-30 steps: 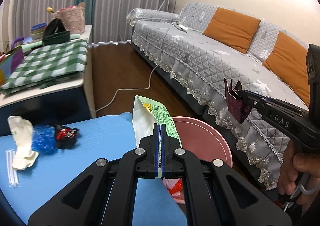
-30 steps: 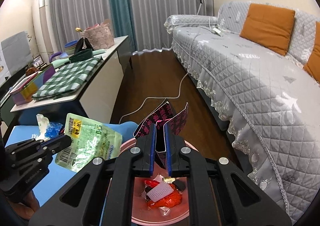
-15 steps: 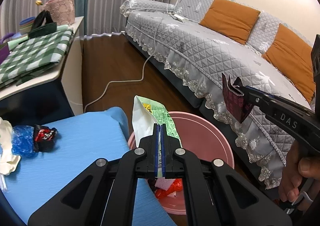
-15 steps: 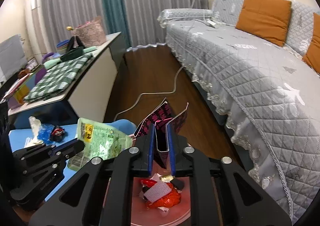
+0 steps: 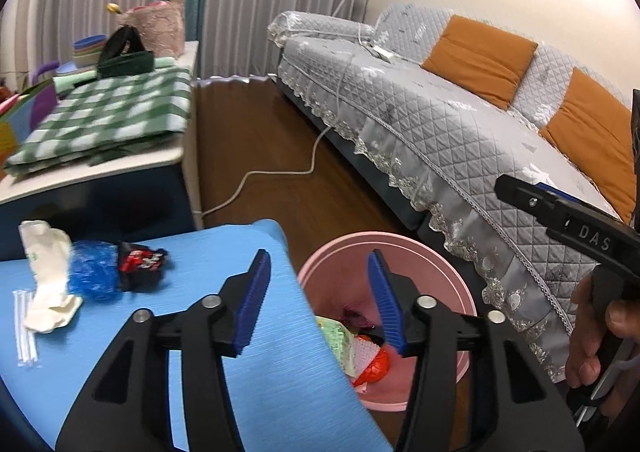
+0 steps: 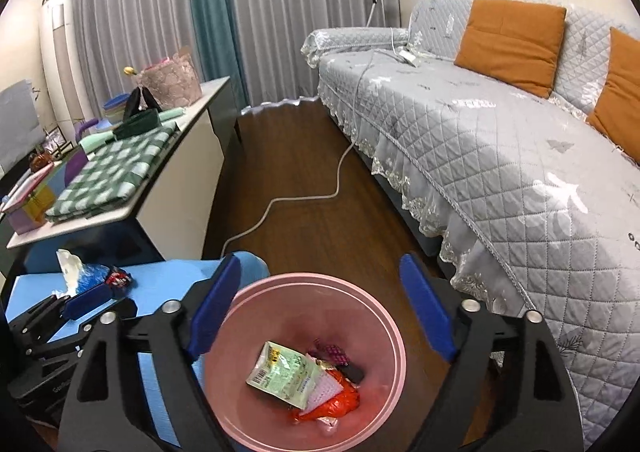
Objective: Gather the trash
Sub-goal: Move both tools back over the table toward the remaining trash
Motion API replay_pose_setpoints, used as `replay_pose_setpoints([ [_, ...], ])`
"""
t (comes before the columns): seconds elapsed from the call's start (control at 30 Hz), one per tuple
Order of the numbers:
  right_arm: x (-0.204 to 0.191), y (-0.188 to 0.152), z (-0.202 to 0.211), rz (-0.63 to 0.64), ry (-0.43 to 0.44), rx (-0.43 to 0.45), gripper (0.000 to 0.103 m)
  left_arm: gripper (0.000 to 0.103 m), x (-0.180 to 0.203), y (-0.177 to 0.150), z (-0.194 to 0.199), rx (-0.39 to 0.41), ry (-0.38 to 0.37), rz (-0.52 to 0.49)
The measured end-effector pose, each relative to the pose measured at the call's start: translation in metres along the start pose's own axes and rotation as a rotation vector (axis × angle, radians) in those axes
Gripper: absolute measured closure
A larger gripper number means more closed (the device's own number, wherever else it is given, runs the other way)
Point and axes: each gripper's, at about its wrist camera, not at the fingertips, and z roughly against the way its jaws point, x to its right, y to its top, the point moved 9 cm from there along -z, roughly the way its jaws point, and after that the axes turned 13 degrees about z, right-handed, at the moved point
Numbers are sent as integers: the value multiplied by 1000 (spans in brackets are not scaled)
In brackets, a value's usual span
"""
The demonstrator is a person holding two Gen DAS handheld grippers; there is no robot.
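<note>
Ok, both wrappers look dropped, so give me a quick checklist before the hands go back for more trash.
1. Left gripper empty, jaws just opened: ok.
2. Right gripper empty, jaws just opened: ok.
3. Green packet inside pink bin: ok.
4. Dark pink wrapper inside bin: ok.
5. Trash left on blue table: white wrapper, blue wrapper, red-black wrapper: not ok.
6. Nothing fell beside the bin: cannot tell.
</note>
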Motion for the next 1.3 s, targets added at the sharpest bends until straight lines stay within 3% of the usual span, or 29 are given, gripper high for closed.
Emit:
replay_pose_setpoints([
  [0.23, -15, 18, 28, 13, -4, 70, 10, 42, -27, 9, 40, 70, 44, 15],
  [0.5, -48, 42, 63, 54, -32, 186, 10, 28, -69, 16, 92, 164, 110, 40],
  [0.63, -66, 51, 77, 56, -26, 238, 10, 28, -94, 20, 114, 198, 134, 60],
  [0.87, -89, 50, 79, 12, 48, 204, 10, 28, -157, 16, 141, 236, 229, 145],
  [1.03, -118, 41, 68, 41, 125, 164, 10, 28, -218, -7, 151, 252, 286, 211],
  [1.17, -139, 31, 54, 66, 139, 116, 10, 28, -270, -24, 148, 232, 340, 286],
  [1.3, -159, 27, 42, 65, 167, 85, 12, 30, -298, -31, 146, 208, 355, 318],
])
